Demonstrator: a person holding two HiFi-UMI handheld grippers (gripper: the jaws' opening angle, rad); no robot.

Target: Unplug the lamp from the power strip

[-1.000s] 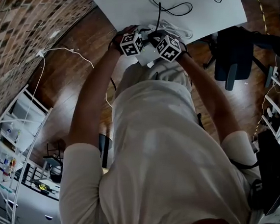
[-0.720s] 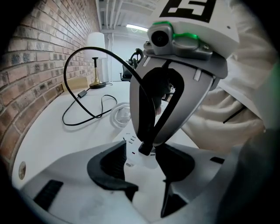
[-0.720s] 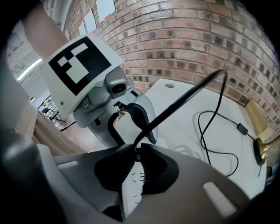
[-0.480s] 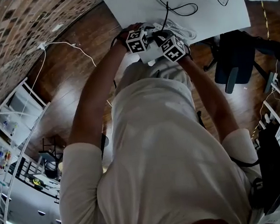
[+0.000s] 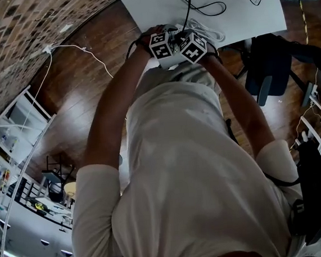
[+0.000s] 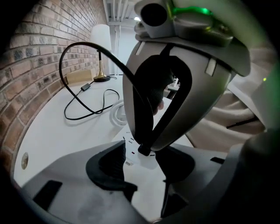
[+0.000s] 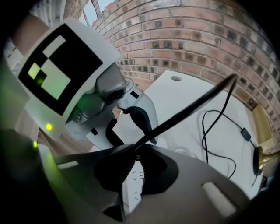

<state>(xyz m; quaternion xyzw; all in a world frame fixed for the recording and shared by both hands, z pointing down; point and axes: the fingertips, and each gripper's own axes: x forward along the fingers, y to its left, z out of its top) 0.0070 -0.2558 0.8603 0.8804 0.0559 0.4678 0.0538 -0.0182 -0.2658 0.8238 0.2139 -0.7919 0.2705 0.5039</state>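
The white power strip (image 6: pixel 130 141) lies at the near edge of the white table (image 5: pixel 154 1). My left gripper (image 6: pixel 142 164) straddles it, pads against its two long sides. My right gripper (image 7: pixel 136 154) is right in front, its black fingertips shut on the lamp's black plug (image 6: pixel 143 150), which stands on the strip. From the plug the black cord (image 6: pixel 78 48) arcs up and loops across the table to the brass lamp base (image 6: pixel 102 78) under a white shade (image 6: pixel 100 37). In the head view both marker cubes sit side by side, left gripper (image 5: pixel 161 45) and right gripper (image 5: pixel 193 47).
The strip's own white cable (image 5: pixel 208 33) lies coiled just behind the grippers. An inline switch (image 6: pixel 85 87) sits on the lamp cord. A brick wall (image 7: pixel 197 39) borders the table's left side. A dark office chair (image 5: pixel 267 58) stands to the right, white shelving (image 5: pixel 15 145) on the floor at left.
In the head view the two marker cubes have drawn closer together at the table edge. The right gripper has moved in toward the left one.
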